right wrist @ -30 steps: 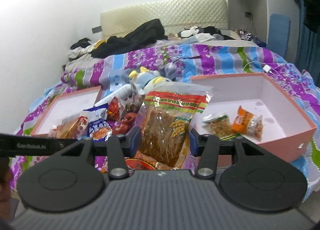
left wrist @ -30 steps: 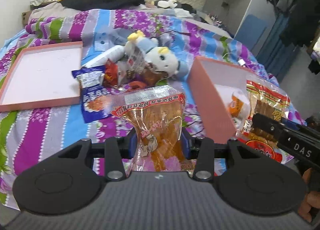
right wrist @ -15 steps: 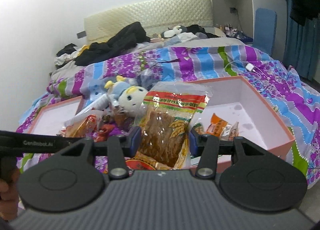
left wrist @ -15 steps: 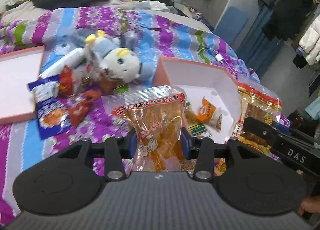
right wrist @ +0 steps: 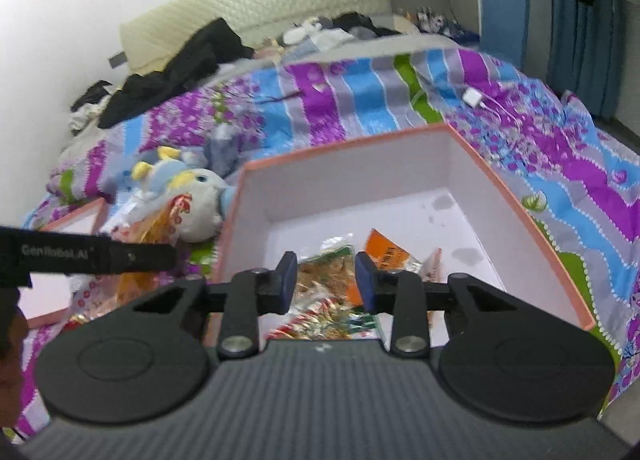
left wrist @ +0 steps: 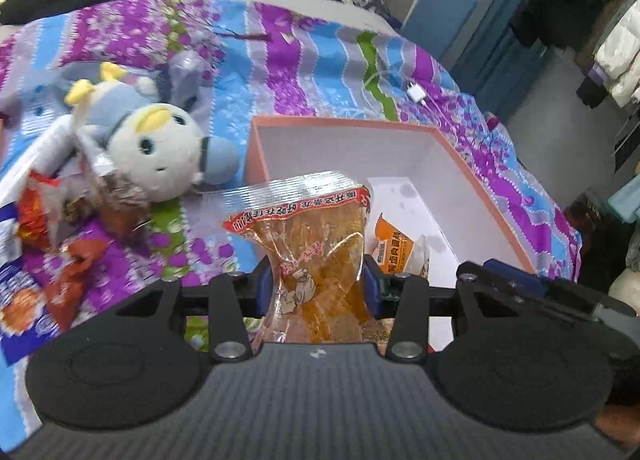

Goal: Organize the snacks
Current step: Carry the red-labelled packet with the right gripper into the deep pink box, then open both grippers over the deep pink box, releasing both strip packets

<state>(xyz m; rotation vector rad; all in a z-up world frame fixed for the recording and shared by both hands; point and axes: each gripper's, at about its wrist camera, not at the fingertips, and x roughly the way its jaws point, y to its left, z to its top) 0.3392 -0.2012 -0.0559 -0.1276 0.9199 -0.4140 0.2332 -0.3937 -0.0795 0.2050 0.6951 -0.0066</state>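
Observation:
My left gripper (left wrist: 318, 280) is shut on a clear bag of orange dried snack (left wrist: 312, 244) with a red band, held upright at the near left edge of the pink box (left wrist: 472, 164). My right gripper (right wrist: 325, 276) is open and empty over the same pink box (right wrist: 532, 228). The large red-and-green snack bag (right wrist: 328, 320) lies in the box below it, beside a small orange packet (right wrist: 386, 256). That orange packet also shows in the left wrist view (left wrist: 390, 248).
A plush toy (left wrist: 152, 148) and several loose snack packets (left wrist: 36, 216) lie on the striped bedspread left of the box. A box lid (right wrist: 76, 220) lies further left. A white charger (left wrist: 416, 94) and cable lie beyond the box. Dark clothes (right wrist: 180, 68) sit by the headboard.
Both grippers moved right and forward over the pink box. My right gripper opened and let go of the large snack bag, which now lies in the box. The left still holds its bag.

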